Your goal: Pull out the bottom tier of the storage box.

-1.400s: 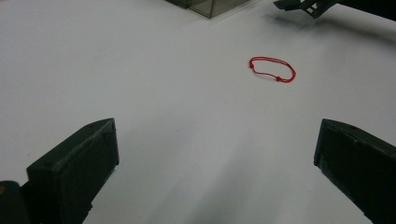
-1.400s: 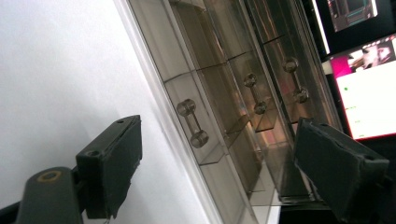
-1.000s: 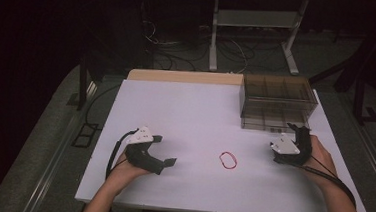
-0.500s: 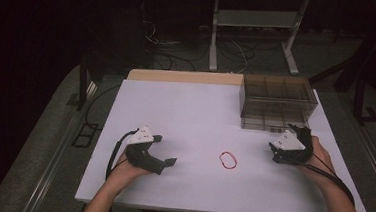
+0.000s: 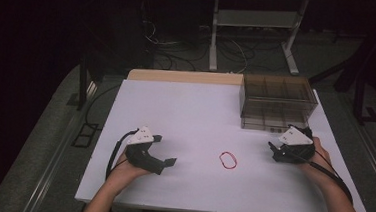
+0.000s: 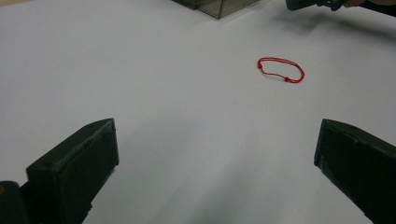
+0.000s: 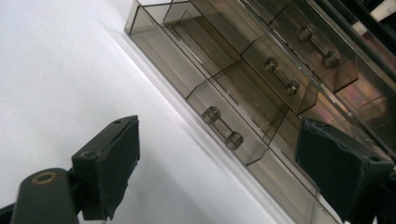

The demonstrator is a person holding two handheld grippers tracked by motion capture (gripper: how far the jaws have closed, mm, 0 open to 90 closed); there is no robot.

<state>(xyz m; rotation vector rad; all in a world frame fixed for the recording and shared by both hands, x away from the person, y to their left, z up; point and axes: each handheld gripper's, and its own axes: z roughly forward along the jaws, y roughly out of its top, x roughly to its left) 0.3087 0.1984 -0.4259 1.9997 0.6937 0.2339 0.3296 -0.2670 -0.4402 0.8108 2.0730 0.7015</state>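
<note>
White tabletop (image 5: 195,111) in a dark room; each hand-held gripper's jaws stand apart, empty.

I read this as a lab or test room: bare white rectangular desk (image 5: 195,116), tangled black cables (image 5: 180,50) on grey carpet, white metal stand legs (image 5: 253,40) behind, dark unlit surroundings.
</note>
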